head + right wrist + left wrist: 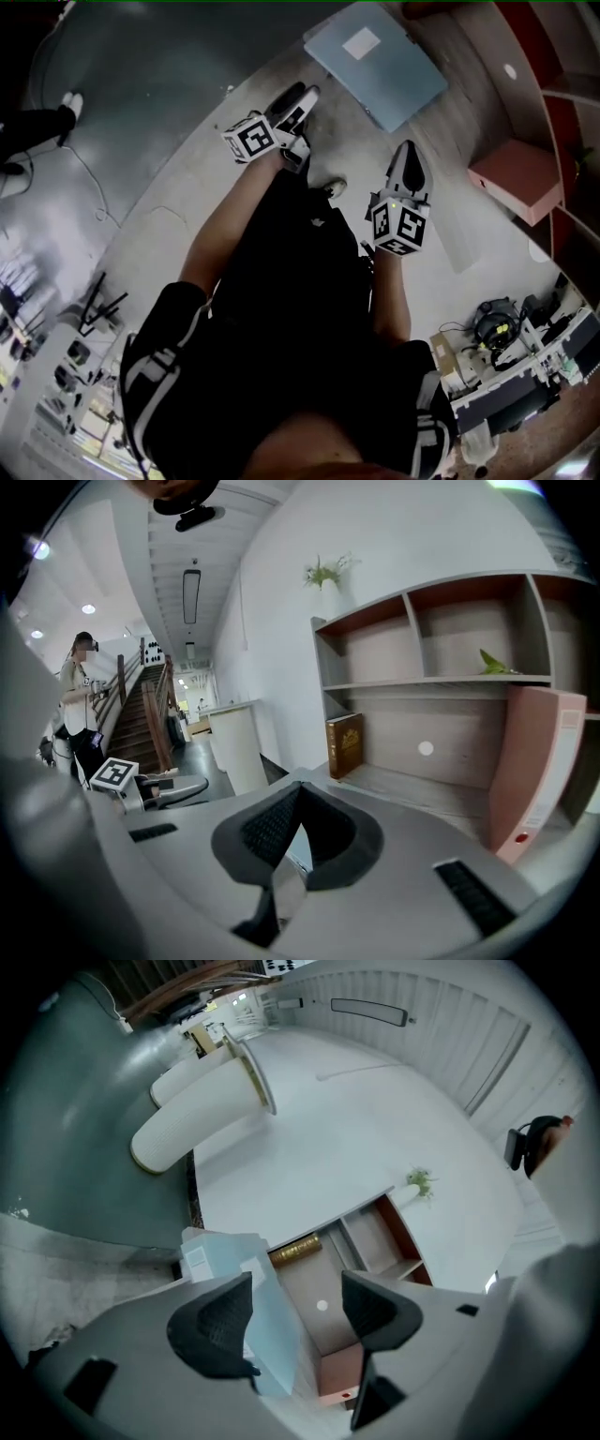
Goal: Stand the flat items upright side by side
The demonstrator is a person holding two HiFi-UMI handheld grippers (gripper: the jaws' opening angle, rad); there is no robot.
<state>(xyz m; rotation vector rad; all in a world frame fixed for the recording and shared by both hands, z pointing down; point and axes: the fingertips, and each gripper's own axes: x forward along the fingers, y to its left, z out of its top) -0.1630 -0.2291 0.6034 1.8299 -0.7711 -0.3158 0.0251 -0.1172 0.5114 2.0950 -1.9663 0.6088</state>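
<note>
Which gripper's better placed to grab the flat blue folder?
Left. The left gripper is open with the blue folder just ahead; the right gripper is shut and faces the shelf.

Both forearms extend forward from the body. The left forearm (230, 216) carries the left gripper (302, 101), its jaws standing well apart. The right forearm (390, 295) carries the right gripper (410, 155), its jaws closed pad to pad. The left gripper reaches farther forward than the right.
</note>
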